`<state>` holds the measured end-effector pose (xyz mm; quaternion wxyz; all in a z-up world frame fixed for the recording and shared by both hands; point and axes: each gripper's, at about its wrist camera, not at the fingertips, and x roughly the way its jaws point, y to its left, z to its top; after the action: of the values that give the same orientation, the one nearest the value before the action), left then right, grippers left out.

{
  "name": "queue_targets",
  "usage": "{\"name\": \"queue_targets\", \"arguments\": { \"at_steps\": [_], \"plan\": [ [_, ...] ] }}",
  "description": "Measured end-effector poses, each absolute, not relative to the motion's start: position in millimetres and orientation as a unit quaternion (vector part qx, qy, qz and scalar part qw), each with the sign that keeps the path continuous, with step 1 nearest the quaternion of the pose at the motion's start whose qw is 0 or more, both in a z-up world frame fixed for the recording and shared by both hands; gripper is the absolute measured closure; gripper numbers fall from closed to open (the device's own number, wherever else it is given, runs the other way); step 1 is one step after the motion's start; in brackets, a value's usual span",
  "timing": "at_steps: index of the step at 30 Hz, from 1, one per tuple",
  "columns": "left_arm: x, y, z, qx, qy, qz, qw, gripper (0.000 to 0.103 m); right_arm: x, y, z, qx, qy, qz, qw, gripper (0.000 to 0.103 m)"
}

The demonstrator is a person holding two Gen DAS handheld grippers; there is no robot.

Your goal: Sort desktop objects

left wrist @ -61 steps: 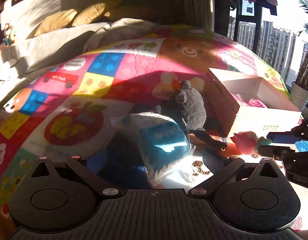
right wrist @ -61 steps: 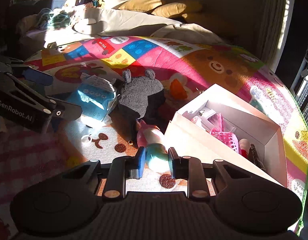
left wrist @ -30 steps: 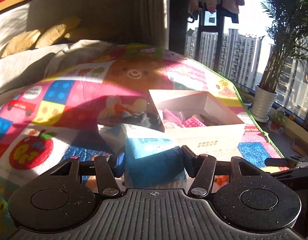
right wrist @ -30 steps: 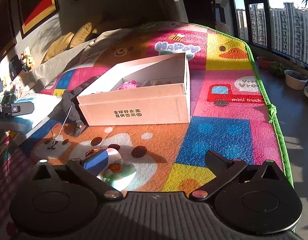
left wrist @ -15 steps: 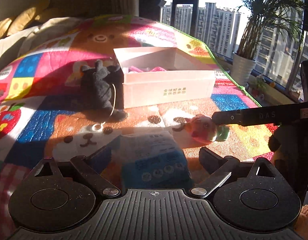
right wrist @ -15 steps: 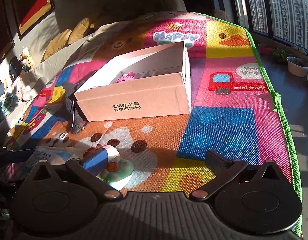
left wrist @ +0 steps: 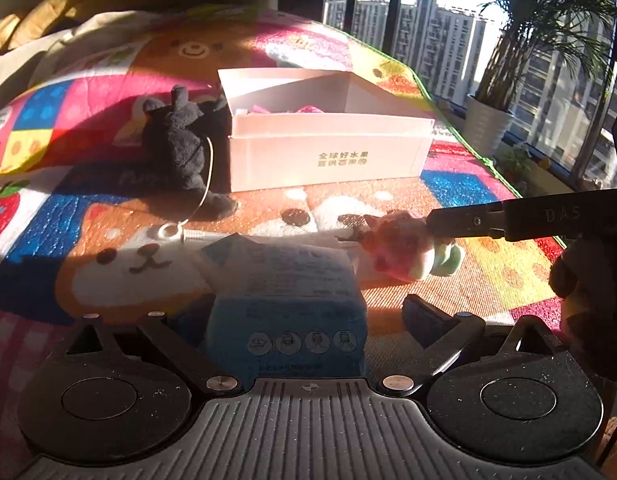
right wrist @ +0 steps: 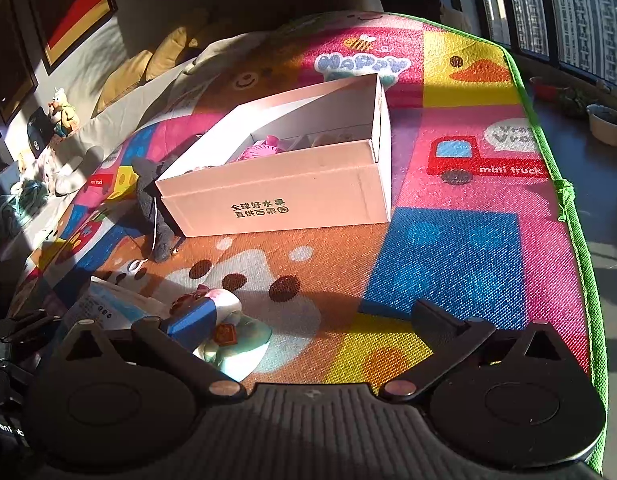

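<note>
On a bright play mat (left wrist: 460,192), a blue tissue pack (left wrist: 286,312) lies between the left gripper's (left wrist: 286,320) jaws, which have just been opening and stand wide, not pressing it. The pack looks light, soft and crinkly, best pinched across its middle. The right gripper (right wrist: 292,320) also stands apart, a small pink toy (right wrist: 228,320) beside its left finger. A white box (left wrist: 328,156) sits far behind.

Play mat (right wrist: 440,248): bright patchwork of blue, pink, yellow and orange panels printed with a red truck, a yellow duck and a brown bear face, edged in green. Box (left wrist: 328,156): pale pink-white card with small gold lettering on its front. Plush toy (left wrist: 176,140): dark grey. Packet (left wrist: 286,320): blue below, white above, with small printed icons. Small figure (left wrist: 404,252): pink with a mint-green base. Cushions (right wrist: 148,64): mustard yellow.
</note>
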<state>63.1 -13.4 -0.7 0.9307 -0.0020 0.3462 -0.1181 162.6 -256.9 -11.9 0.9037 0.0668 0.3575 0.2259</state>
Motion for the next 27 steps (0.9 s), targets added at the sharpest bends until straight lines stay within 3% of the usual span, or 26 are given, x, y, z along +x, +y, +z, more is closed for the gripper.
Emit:
{"name": "queue_targets", "arguments": {
  "at_steps": [6,8,11,19,27],
  "plan": [
    [54,-2,1,0.009,0.340,-0.088,0.936,0.000,147,-252,4,0.030,0.304,0.194,0.932,0.003],
    [51,6,1,0.007,0.341,-0.075,0.937,0.000,151,-255,7,0.028,0.302,0.172,0.937,0.019],
    [50,14,0,-0.015,0.346,-0.077,0.935,0.000,155,-256,3,0.014,0.316,0.155,0.936,0.026],
    [50,1,-3,0.019,0.349,-0.080,0.933,0.000,124,-234,1,-0.064,0.320,0.231,0.917,0.024],
    [50,3,-4,0.014,0.348,-0.081,0.934,0.000,137,-221,13,0.013,0.336,0.269,0.903,0.008]
  ]
}}
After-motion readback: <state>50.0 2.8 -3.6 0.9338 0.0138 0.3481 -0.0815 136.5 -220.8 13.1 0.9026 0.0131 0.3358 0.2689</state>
